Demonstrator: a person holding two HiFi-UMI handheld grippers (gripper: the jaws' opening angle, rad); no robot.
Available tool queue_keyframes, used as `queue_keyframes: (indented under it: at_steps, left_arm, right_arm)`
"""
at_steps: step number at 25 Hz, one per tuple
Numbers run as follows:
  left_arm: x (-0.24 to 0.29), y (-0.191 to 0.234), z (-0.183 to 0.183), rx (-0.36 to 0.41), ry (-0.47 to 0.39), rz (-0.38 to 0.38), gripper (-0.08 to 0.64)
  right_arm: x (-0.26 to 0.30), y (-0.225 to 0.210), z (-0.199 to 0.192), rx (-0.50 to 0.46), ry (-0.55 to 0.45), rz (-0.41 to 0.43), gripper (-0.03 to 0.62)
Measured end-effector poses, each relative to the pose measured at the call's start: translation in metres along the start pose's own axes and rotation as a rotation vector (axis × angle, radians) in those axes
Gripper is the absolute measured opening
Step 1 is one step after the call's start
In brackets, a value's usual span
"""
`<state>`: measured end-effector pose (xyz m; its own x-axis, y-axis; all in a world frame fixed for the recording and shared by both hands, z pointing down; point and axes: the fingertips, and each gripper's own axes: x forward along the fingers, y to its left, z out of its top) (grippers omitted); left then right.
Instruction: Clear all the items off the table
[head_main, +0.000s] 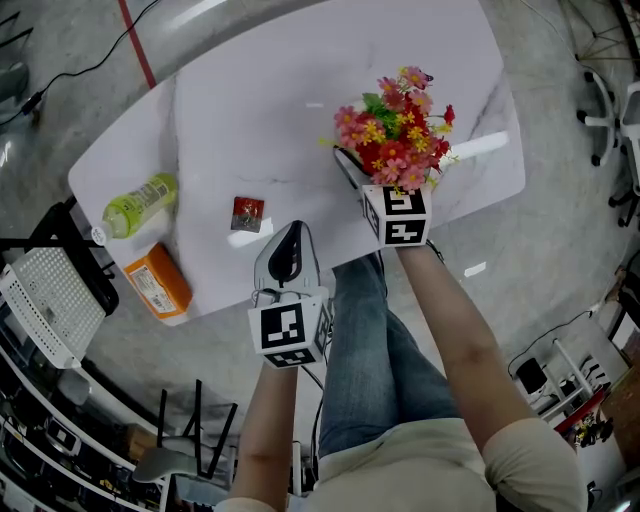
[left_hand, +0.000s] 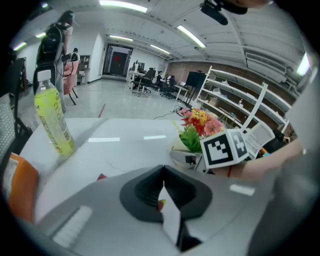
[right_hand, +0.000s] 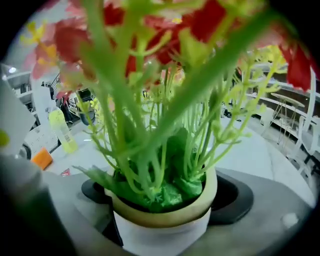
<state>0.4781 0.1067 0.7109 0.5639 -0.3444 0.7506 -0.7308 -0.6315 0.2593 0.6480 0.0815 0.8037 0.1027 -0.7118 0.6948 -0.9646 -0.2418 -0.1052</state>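
White table (head_main: 260, 110), flower pot (right_hand: 160, 232) between wide-apart jaws of right claw (right_hand: 162, 197)

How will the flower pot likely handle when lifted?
The flower pot looks top-heavy: its blooms spread wider than the small base, so it may tip. Thin stems likely flex. Its smooth white wall could slip.

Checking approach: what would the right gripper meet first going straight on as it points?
The flower pot, likely its white wall: it stands between the open jaws of the right gripper.
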Motion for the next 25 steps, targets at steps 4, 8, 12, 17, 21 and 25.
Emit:
queue_keyframes:
  at_steps: [4,8,12,17,21,25]
  left_arm:
    - [-0.001,0.001,0.001,-0.008,-0.009,0.001,0.008]
    - [-0.006,0.003,0.001,-0.006,-0.014,0.005,0.008]
    - [-0.011,0.002,0.001,-0.002,-0.016,0.004,0.008]
    - [-0.019,0.0,0.005,-0.001,-0.027,0.003,0.008]
    - [-0.026,-0.002,0.007,0.002,-0.041,0.002,0.008]
    - [-0.037,-0.004,0.006,0.004,-0.053,0.005,0.008]
  right_arm:
    - [0.0,-0.001,0.0,-0.008,0.006,-0.001,0.529]
    - [-0.001,-0.001,0.0,-0.018,0.023,-0.009,0.529]
    - [-0.007,-0.002,0.0,-0.029,0.025,-0.02,0.529]
    - [-0.016,0.001,-0.002,-0.045,0.043,-0.01,0.529]
    - [-0.024,0.007,0.003,-0.048,0.03,-0.004,0.529]
    - [-0.037,0.015,0.009,-0.051,0.008,0.002,0.529]
